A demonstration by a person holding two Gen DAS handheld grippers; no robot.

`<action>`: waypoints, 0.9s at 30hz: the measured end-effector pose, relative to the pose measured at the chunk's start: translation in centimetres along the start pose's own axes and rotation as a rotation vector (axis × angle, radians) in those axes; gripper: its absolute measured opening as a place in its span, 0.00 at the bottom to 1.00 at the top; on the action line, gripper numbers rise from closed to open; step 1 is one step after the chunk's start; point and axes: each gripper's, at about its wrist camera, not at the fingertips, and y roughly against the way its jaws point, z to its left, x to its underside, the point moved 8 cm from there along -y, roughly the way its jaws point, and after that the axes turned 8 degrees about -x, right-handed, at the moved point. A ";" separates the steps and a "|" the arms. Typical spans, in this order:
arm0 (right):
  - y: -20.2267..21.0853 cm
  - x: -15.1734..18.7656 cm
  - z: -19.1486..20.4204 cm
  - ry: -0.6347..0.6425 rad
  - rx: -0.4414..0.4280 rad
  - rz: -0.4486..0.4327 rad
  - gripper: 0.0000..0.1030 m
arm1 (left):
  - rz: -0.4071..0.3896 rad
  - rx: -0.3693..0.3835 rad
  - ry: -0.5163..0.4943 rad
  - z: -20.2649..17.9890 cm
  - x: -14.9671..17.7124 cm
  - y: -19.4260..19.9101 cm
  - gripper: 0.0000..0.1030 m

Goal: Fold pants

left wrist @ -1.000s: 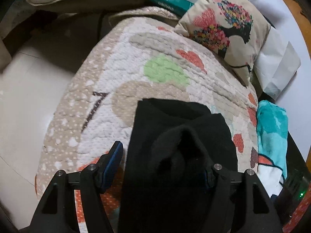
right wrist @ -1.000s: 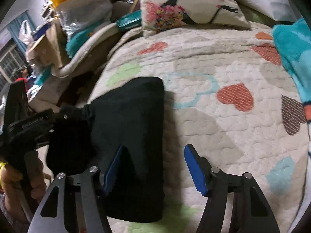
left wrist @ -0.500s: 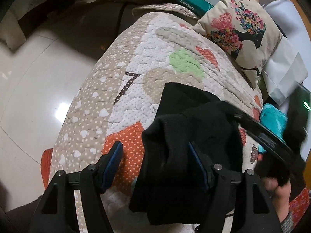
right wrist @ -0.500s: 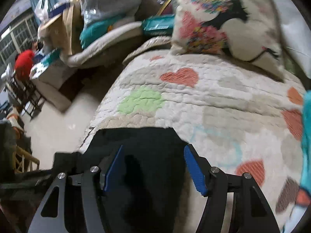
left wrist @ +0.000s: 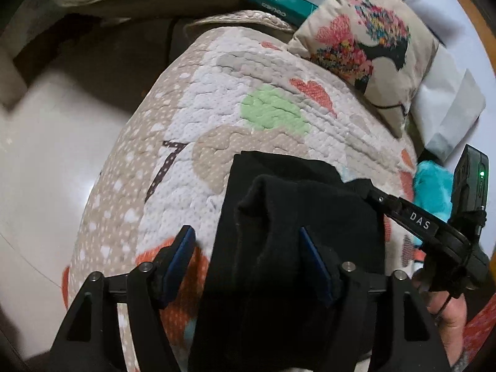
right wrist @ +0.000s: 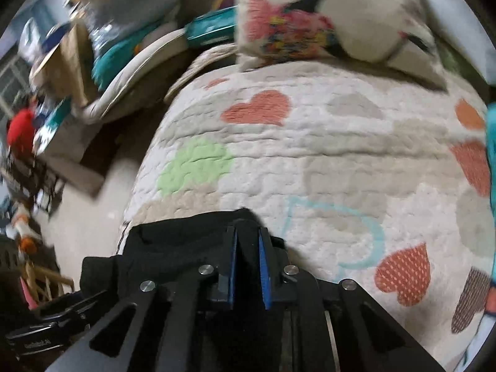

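Note:
The black pants [left wrist: 288,248] lie folded on the heart-patterned quilt [left wrist: 217,99], with a raised fold at their top. My left gripper [left wrist: 248,257] is open, its blue pads on either side of the pants' left part. My right gripper [right wrist: 247,245] is shut on the pants' far right edge [right wrist: 186,248]. In the left wrist view the right gripper [left wrist: 365,192] reaches in from the right and holds the upper fold. The left gripper's body [right wrist: 46,338] shows at the lower left of the right wrist view.
A printed pillow [left wrist: 365,40] leans at the quilt's far end. A teal towel [left wrist: 434,192] lies at the right. A white bag [left wrist: 446,114] is beyond it. The quilt's left edge drops to a tiled floor [left wrist: 52,161]. Clutter [right wrist: 77,46] is stacked far left.
My right gripper has closed on the pants' edge; it was open before. The left gripper stayed open around the pants and shifted slightly.

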 end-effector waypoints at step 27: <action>7.3 11.1 -0.8 -0.003 -0.019 -0.035 0.63 | -0.097 -0.253 0.078 6.5 -4.6 0.6 0.82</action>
